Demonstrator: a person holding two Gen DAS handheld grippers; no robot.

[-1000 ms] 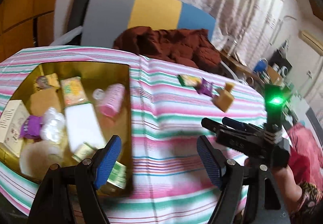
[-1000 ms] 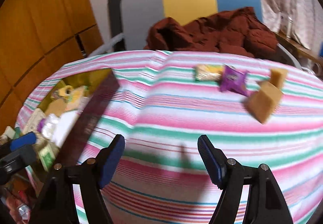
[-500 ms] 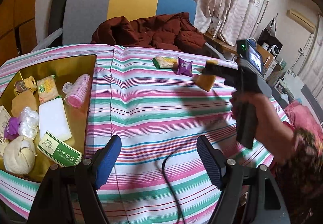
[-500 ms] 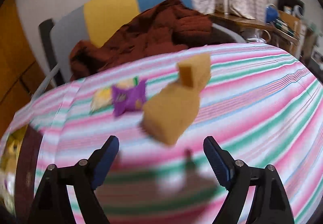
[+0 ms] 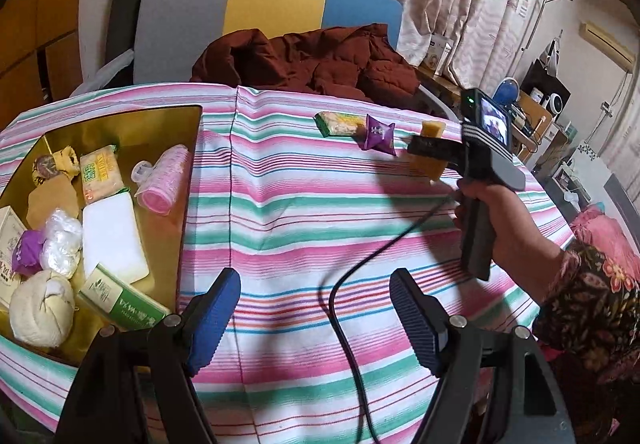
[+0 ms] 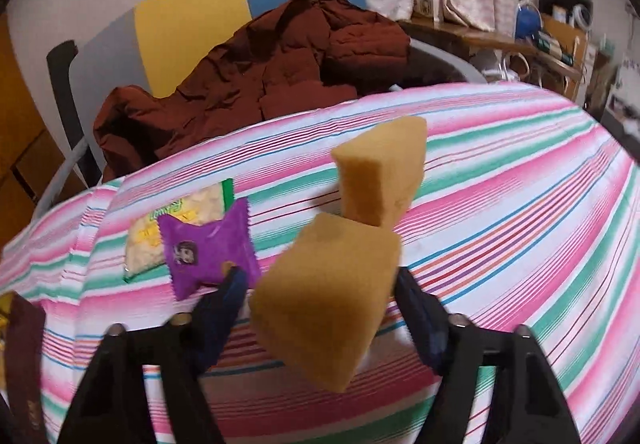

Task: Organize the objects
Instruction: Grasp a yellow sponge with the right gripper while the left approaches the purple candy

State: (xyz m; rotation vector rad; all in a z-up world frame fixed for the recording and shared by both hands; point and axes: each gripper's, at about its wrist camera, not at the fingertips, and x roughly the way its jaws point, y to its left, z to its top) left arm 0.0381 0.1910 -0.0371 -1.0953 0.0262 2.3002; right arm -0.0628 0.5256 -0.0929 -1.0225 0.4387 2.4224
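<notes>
A large tan sponge block lies on the striped tablecloth, with a smaller tan sponge just behind it. My right gripper has the large block between its blue pads, and the jaws are closing. A thin gap still shows at the left pad. A purple packet and a green-edged snack packet lie to the left. My left gripper hangs open and empty over the cloth, beside the gold tray. In the left wrist view, the right gripper sits at the block.
The tray holds several things: a pink roll, a white pad, a green box and a cloth ball. A black cable trails across the cloth. A chair with a brown jacket stands behind the table.
My right gripper has swung from near the tray across to the tan sponges, widened, then narrowed around the large block. The left gripper has shifted a little and stayed open.
</notes>
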